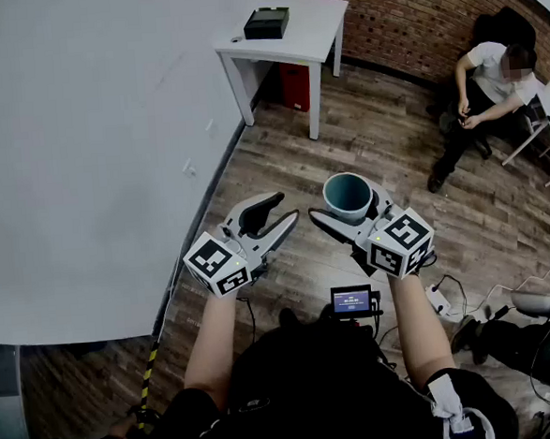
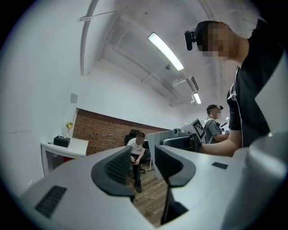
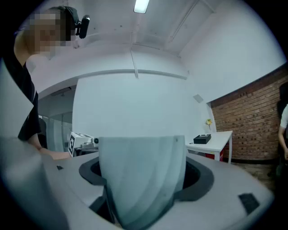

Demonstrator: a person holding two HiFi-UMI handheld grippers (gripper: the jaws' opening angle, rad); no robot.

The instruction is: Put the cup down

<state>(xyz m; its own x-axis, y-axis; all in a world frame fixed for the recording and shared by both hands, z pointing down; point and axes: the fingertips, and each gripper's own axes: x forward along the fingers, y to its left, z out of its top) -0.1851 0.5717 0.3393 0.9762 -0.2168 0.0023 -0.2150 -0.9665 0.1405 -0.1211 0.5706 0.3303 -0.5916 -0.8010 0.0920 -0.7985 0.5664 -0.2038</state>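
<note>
Right hand-held gripper (image 1: pixel 348 210) clasping cup (image 1: pixel 347 191), wood floor (image 1: pixel 382 131) below

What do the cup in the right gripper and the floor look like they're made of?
The cup: likely plastic, matte grey-teal, smooth, with an even thin wall and no glaze shine. The floor: wood or wood-look planks, brown, with grain and plank seams; timber or laminate cannot be told.
</note>
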